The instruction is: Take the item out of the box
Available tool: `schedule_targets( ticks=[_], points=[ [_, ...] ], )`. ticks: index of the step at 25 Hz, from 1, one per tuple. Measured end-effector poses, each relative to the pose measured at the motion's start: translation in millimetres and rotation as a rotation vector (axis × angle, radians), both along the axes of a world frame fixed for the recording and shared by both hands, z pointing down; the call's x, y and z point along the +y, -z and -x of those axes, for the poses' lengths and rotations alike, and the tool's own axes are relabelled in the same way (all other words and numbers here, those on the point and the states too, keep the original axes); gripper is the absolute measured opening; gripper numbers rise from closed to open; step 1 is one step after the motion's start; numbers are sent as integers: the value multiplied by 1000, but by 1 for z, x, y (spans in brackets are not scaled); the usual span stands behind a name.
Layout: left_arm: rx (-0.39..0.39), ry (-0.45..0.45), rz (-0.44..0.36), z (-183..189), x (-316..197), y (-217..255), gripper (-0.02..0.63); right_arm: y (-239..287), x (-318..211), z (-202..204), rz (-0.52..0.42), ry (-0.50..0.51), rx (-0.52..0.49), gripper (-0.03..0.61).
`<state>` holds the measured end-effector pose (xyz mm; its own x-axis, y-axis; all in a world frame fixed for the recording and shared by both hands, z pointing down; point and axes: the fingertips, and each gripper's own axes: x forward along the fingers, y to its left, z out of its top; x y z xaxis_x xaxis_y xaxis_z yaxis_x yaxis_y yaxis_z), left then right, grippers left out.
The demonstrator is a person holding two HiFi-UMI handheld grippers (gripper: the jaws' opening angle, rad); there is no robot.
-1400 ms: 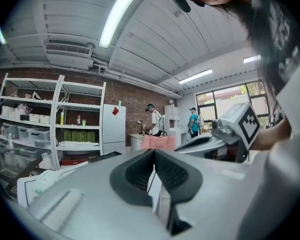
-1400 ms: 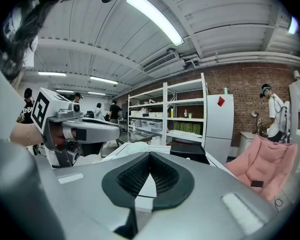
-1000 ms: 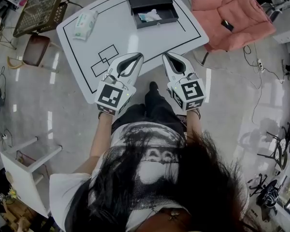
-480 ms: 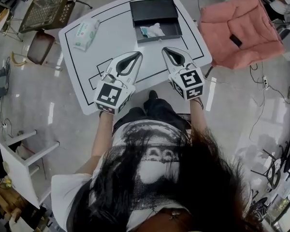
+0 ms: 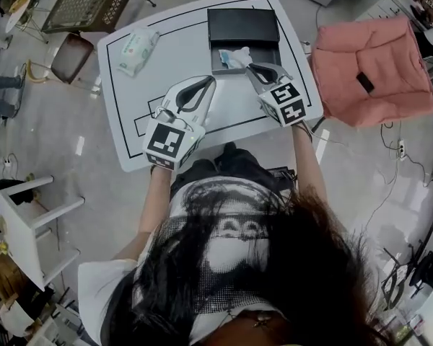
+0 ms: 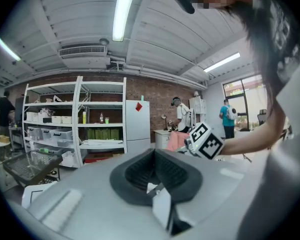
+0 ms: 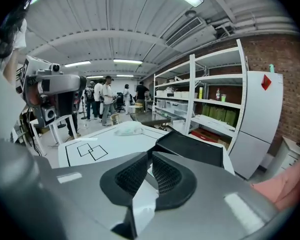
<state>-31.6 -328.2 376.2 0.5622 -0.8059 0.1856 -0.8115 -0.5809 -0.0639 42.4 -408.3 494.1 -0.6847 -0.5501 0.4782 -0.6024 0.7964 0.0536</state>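
Note:
An open black box stands at the table's far edge, with its lid behind its tray. A crumpled white item lies in the tray. My right gripper has its tips just in front of that item, at the tray's near rim. Its jaws have just been opening and stand a narrow gap apart with nothing between them. In the right gripper view the box lies right behind the right gripper. My left gripper hovers over the table's middle, shut and empty, and the left gripper points across the room.
The white table has black lines on it, and a pack of wipes lies at its far left. A pink padded seat stands close on the right, with a mesh crate and a brown chair at the far left.
Both grippers have moved forward over the table. The right one went further and lower, up to the box's near rim, and its jaws have parted slightly.

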Motion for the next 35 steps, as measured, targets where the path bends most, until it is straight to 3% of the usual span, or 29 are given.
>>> schedule_targets(
  ticks=[11,22,28,35],
  points=[
    [-17,115,-4,11,-28,-5,0,-68,-68,21,105,186,182,96],
    [-21,144,11,16,-31,-11,0,-128,-87,43,214,330,397,190],
    [-22,156,16,21,-27,-14,0,-146,-92,40,242,323,453,189],
    [-20,170,21,32,-28,-16,0,-149,-93,45,224,339,472,100]
  ],
)
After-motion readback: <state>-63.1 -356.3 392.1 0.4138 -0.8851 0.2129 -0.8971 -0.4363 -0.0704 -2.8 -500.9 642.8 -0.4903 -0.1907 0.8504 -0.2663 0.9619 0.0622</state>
